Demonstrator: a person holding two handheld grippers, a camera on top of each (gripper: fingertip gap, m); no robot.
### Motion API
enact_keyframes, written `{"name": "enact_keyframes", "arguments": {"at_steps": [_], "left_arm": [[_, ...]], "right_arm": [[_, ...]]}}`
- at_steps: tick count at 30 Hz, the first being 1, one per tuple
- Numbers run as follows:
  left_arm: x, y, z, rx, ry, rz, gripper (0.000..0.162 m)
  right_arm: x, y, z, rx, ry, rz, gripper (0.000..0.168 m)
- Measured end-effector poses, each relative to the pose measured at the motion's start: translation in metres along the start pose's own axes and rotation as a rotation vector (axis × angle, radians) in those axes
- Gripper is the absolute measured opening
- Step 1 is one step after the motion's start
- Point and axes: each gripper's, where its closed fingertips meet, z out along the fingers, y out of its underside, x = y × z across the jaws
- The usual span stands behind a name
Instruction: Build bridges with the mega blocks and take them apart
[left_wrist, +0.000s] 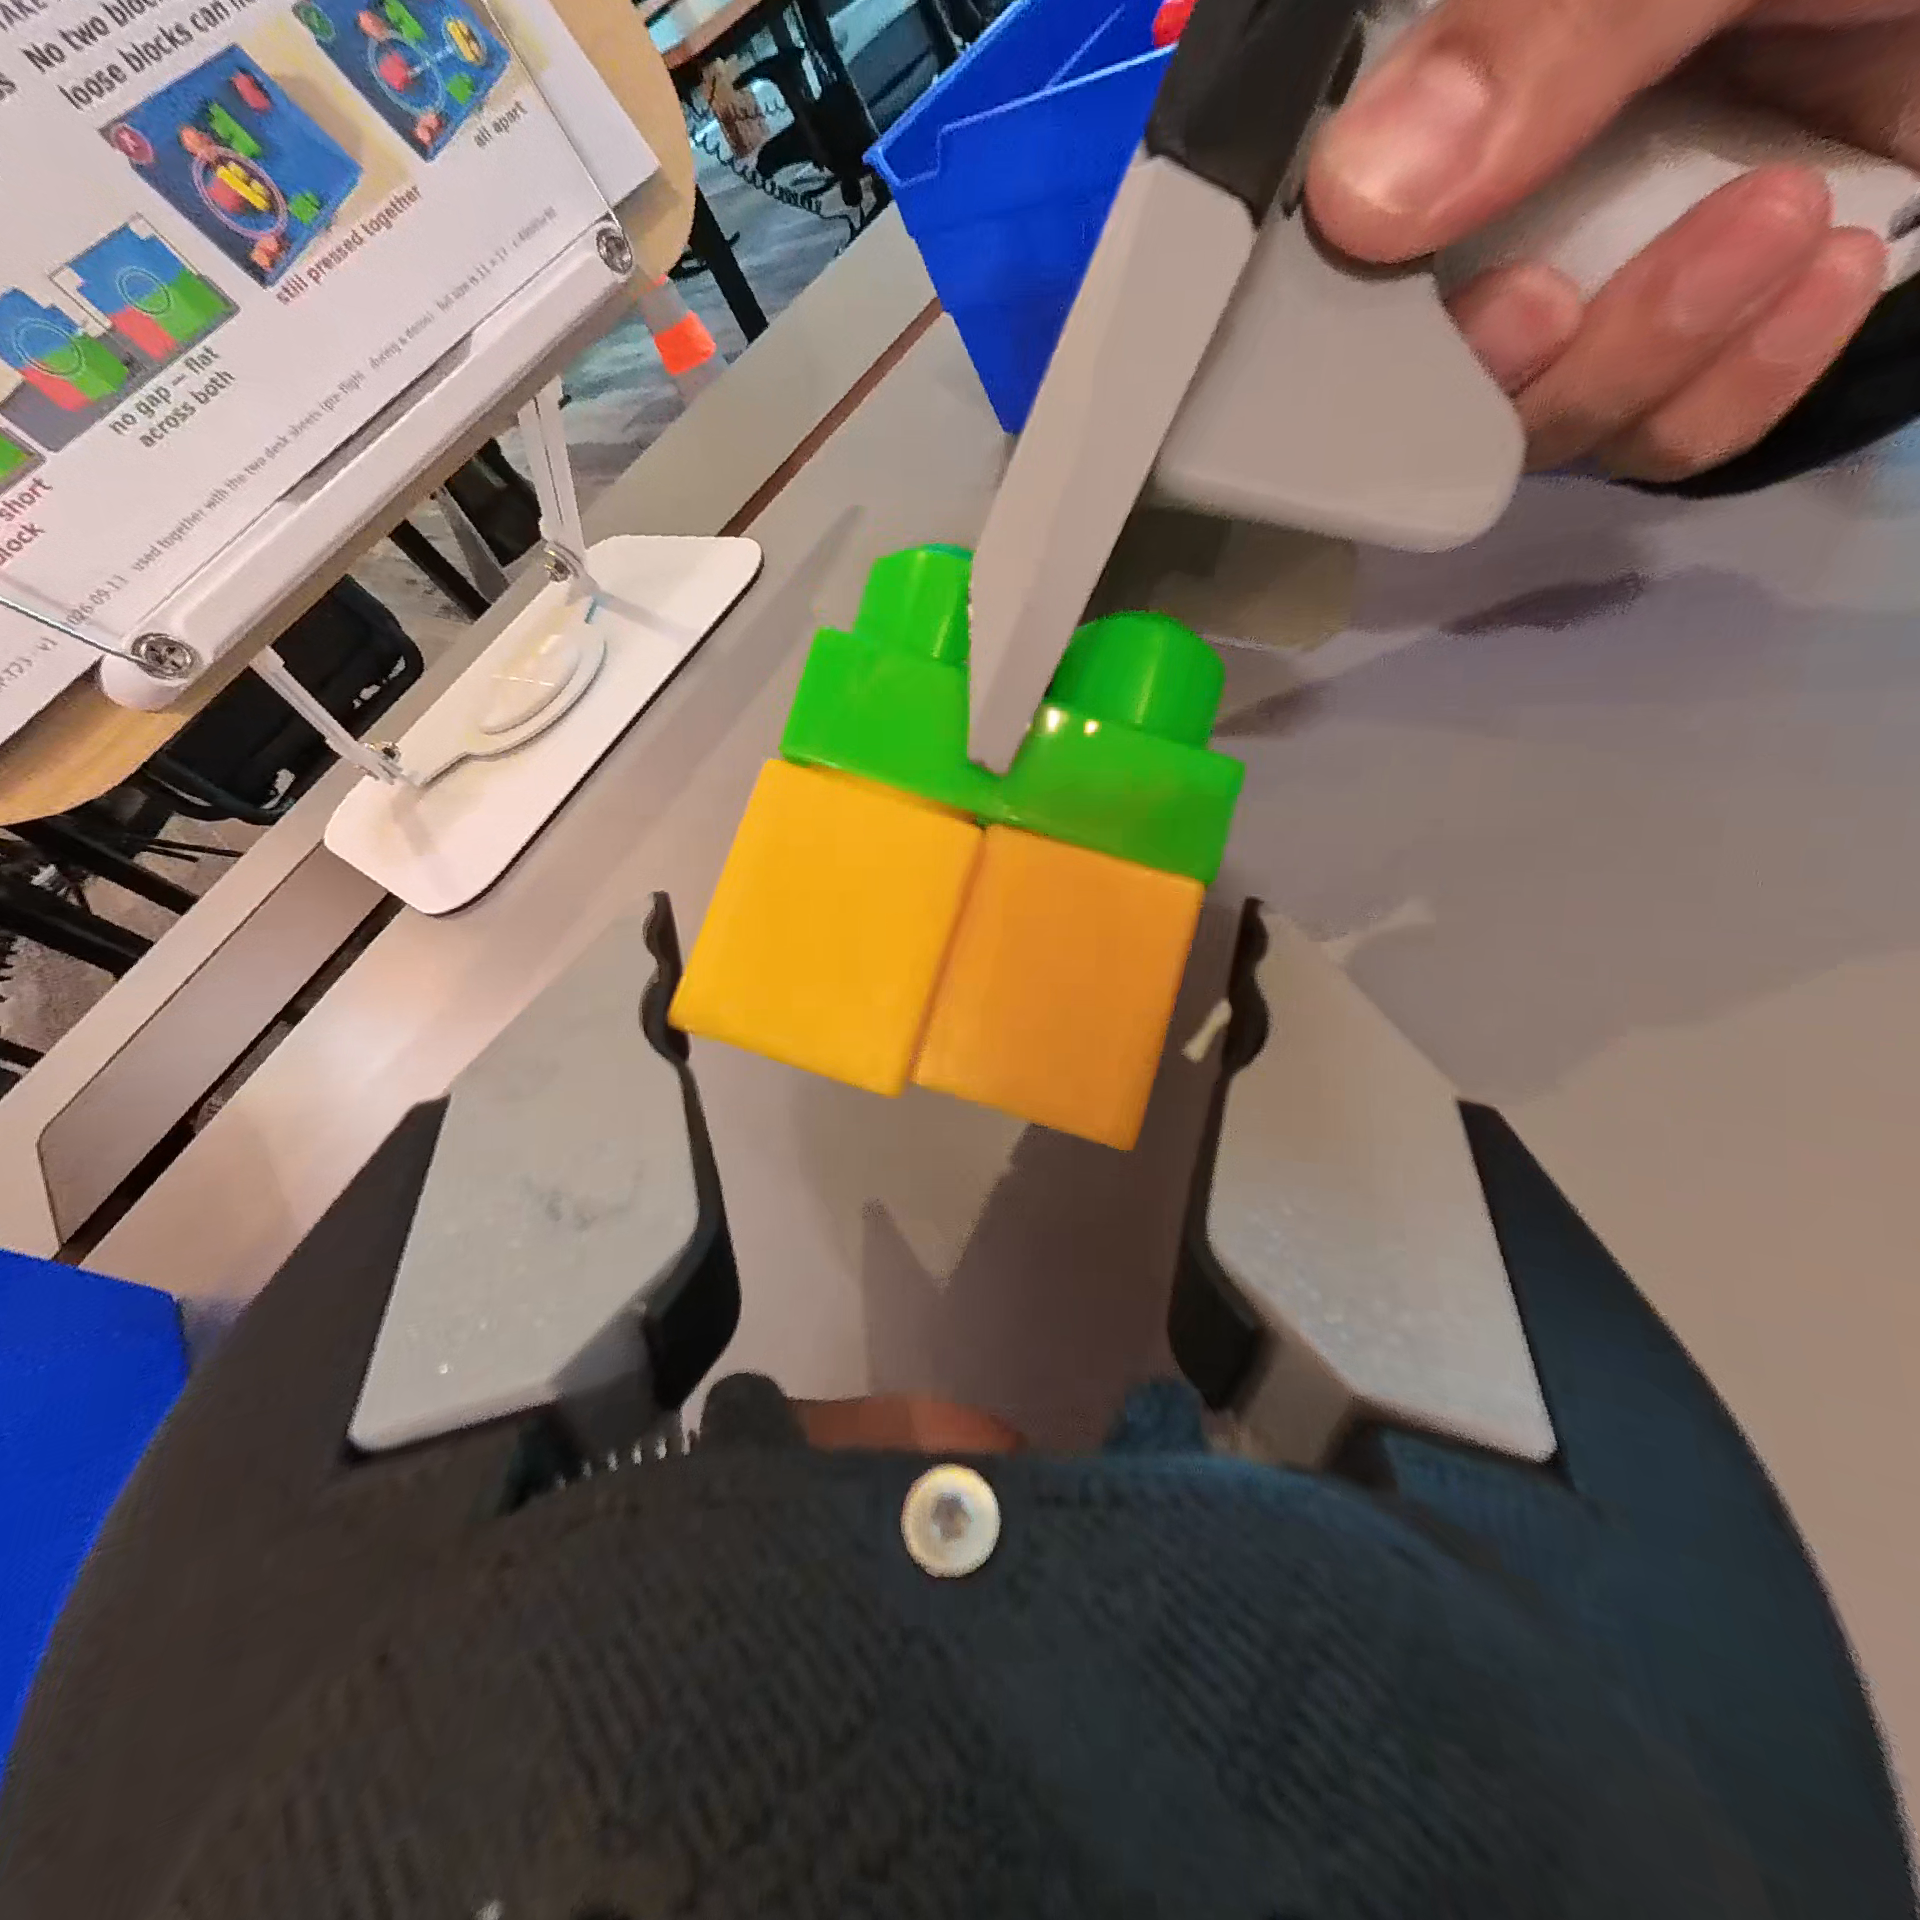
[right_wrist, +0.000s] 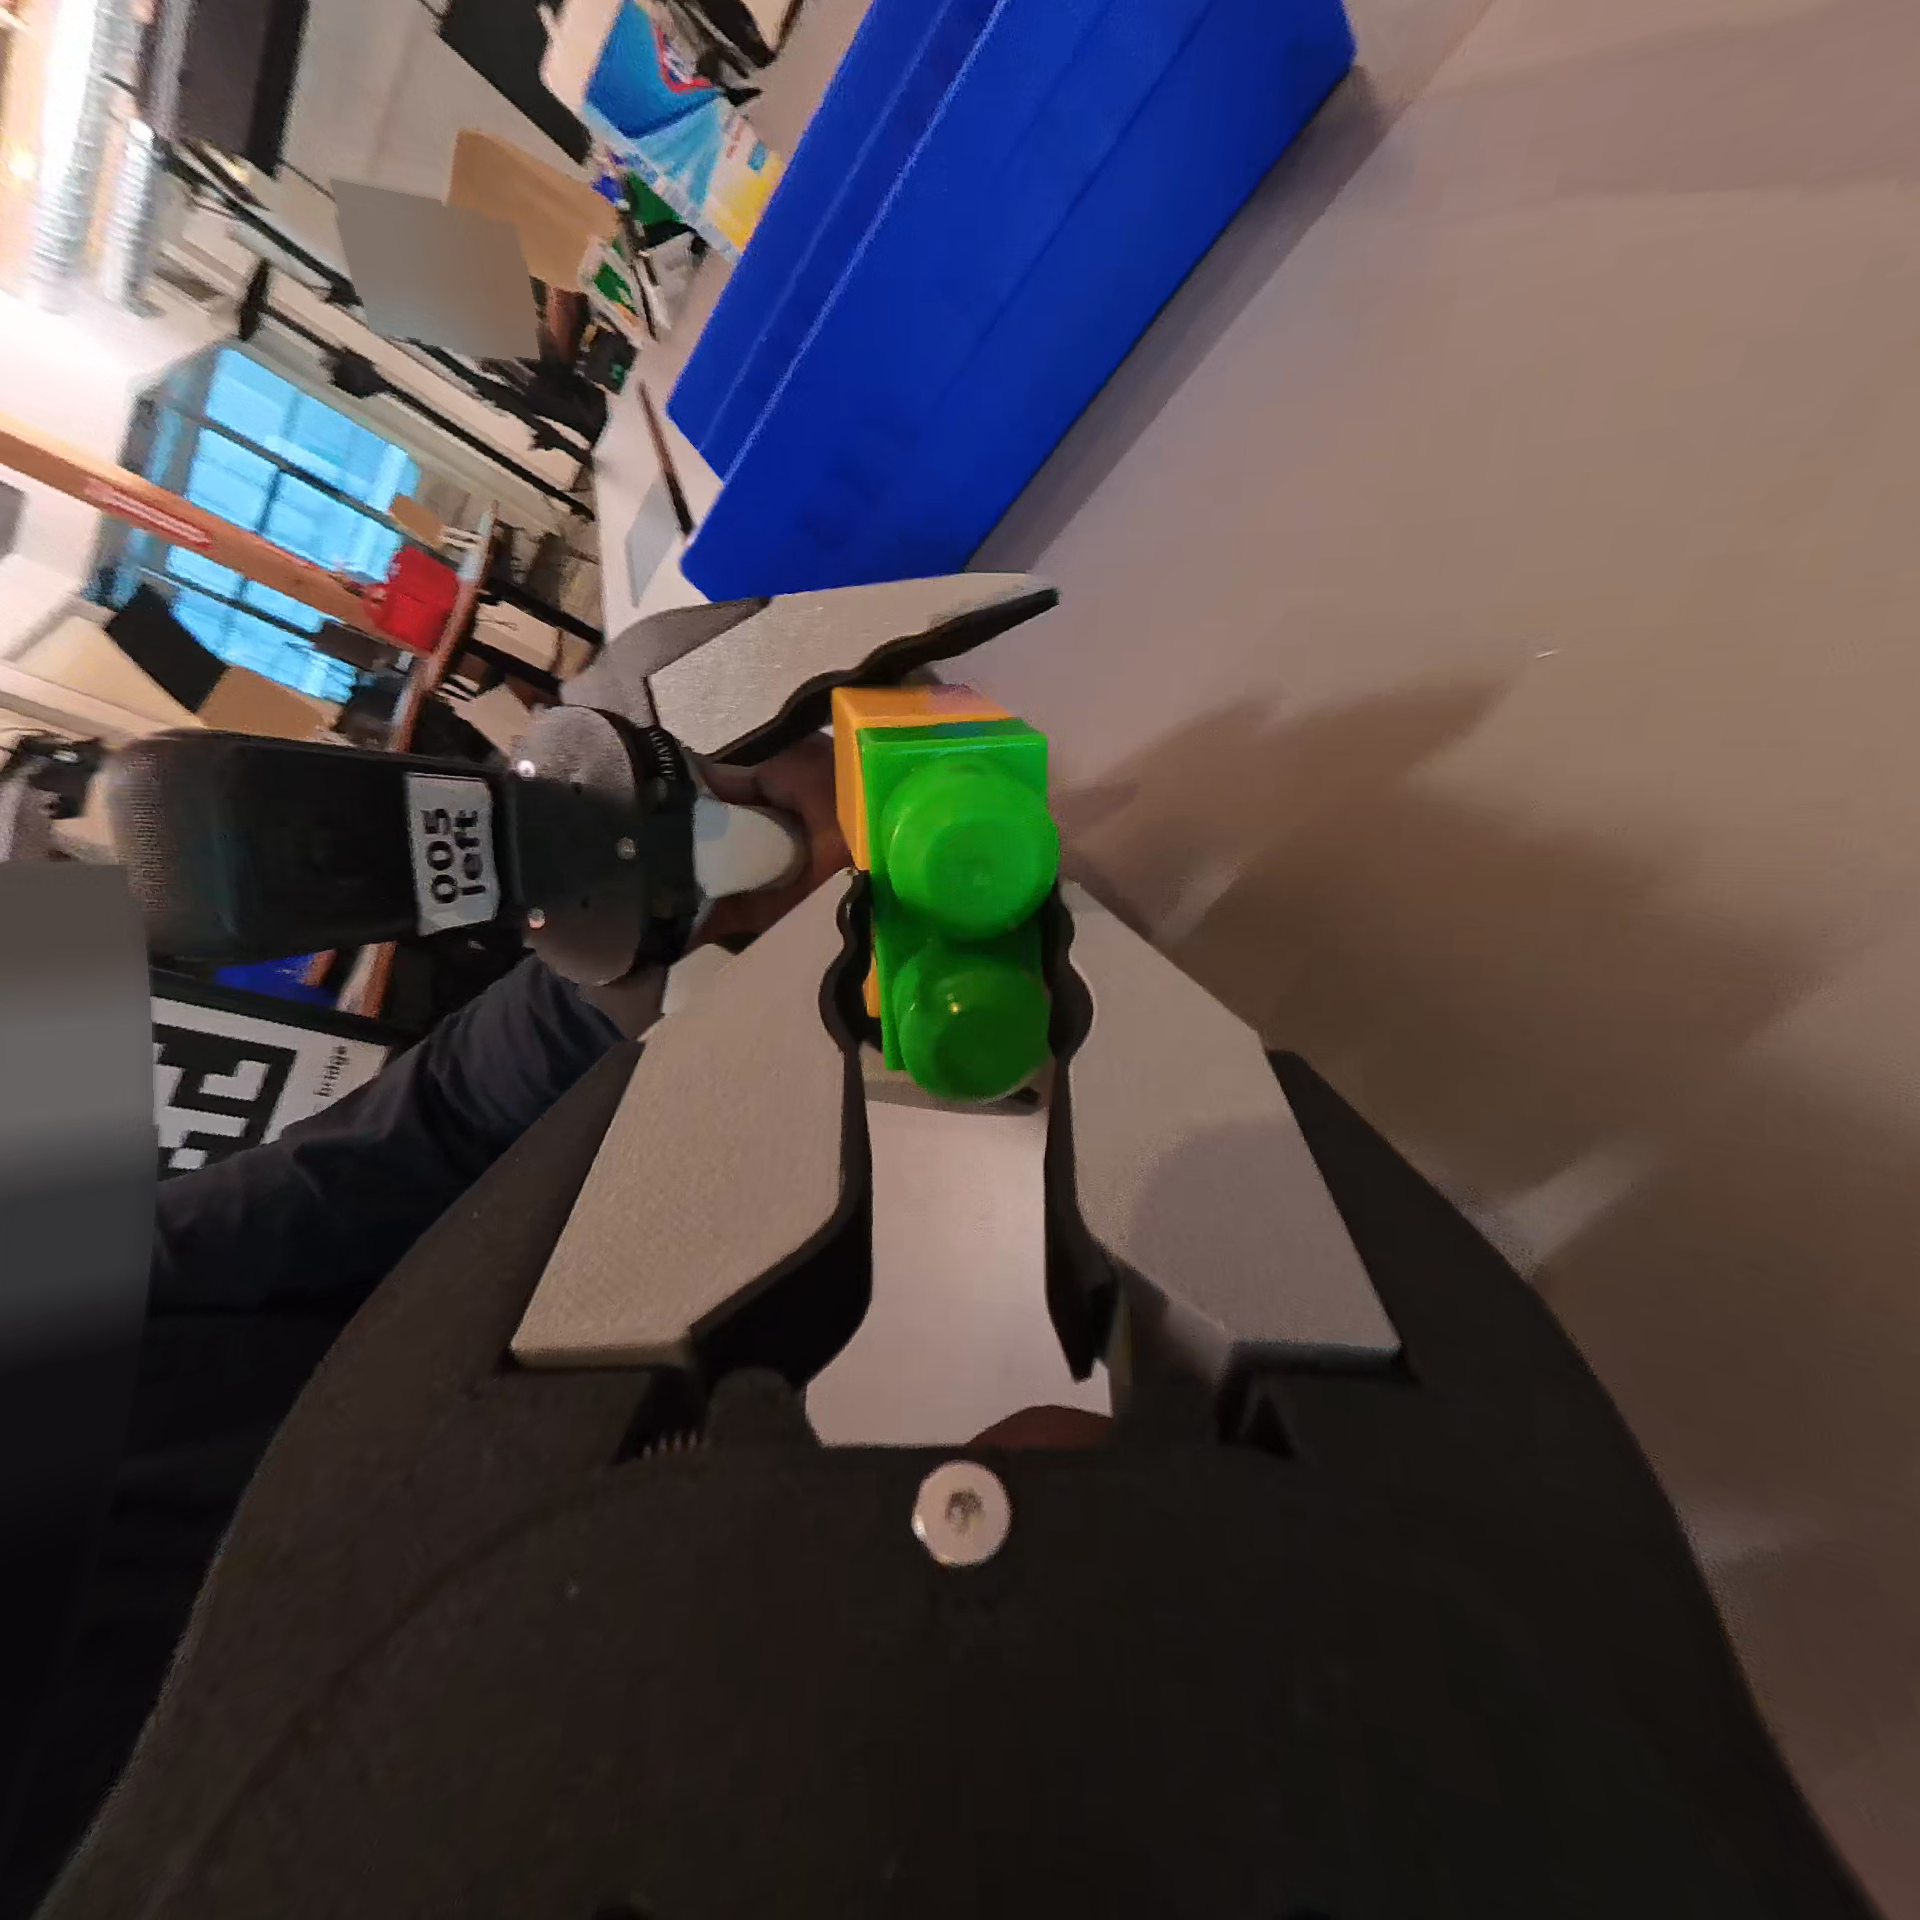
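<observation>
In the left wrist view, the left tool (left_wrist: 951, 977) is standing wide, its two grey fingers (left_wrist: 540, 1195) flanking the near ends of two yellow blocks (left_wrist: 831, 925) without clearly pressing them; whether they are touching cannot be told. The yellow blocks are sitting side by side, touching, and a green block (left_wrist: 1101, 790) is bridging across both of them. The assembly is appearing above the grey tabletop (left_wrist: 1558, 935). Beyond it, the right tool (left_wrist: 997, 727) is coming down from the upper right, one finger lying between the two green studs, a person's hand (left_wrist: 1621, 239) gripping its body. To the far left, an instruction sheet on a white stand (left_wrist: 540, 707) is standing; farther back, a blue bin (left_wrist: 1018, 229) is resting.

In the right wrist view, the right tool (right_wrist: 951, 987) is gripping the green block (right_wrist: 966, 914) narrowly at its sides. The left tool (right_wrist: 821, 727) is lying beyond, and a blue bin (right_wrist: 987, 291) is sitting farther off on the tabletop (right_wrist: 1558, 520).
</observation>
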Motion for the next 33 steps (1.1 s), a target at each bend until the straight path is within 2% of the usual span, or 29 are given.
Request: {"name": "enact_keyframes", "arguments": {"at_steps": [3,9,15,17,21,24,30,33], "left_arm": [[-0.007,0.005,-0.002,-0.02,-0.022,0.016,0.092],[-0.015,0.012,-0.007,-0.033,0.002,-0.036,0.093],[0.005,0.02,0.002,-0.089,0.054,0.037,0.102],[0.003,0.02,0.004,-0.098,0.022,0.057,0.111],[0.004,0.022,0.005,-0.104,0.027,0.036,0.111],[0.005,0.024,0.005,-0.102,0.037,0.037,0.101],[0.004,0.028,0.006,-0.12,0.031,0.07,0.101],[-0.001,0.024,0.004,-0.097,0.031,0.028,0.092]], "right_arm": [[0.001,-0.002,0.001,0.025,0.007,-0.005,0.03],[0.01,-0.006,-0.004,0.09,0.01,0.028,0.03],[0.003,0.004,0.002,0.047,-0.007,0.006,0.03],[0.001,0.004,0.004,0.037,0.003,-0.006,0.03],[-0.006,0.007,0.006,0.019,-0.02,-0.011,0.03],[-0.004,0.007,0.005,0.025,-0.017,-0.011,0.03],[-0.002,0.01,0.006,0.031,-0.016,-0.004,0.03],[0.006,0.005,0.005,0.05,0.079,-0.048,0.03]]}}
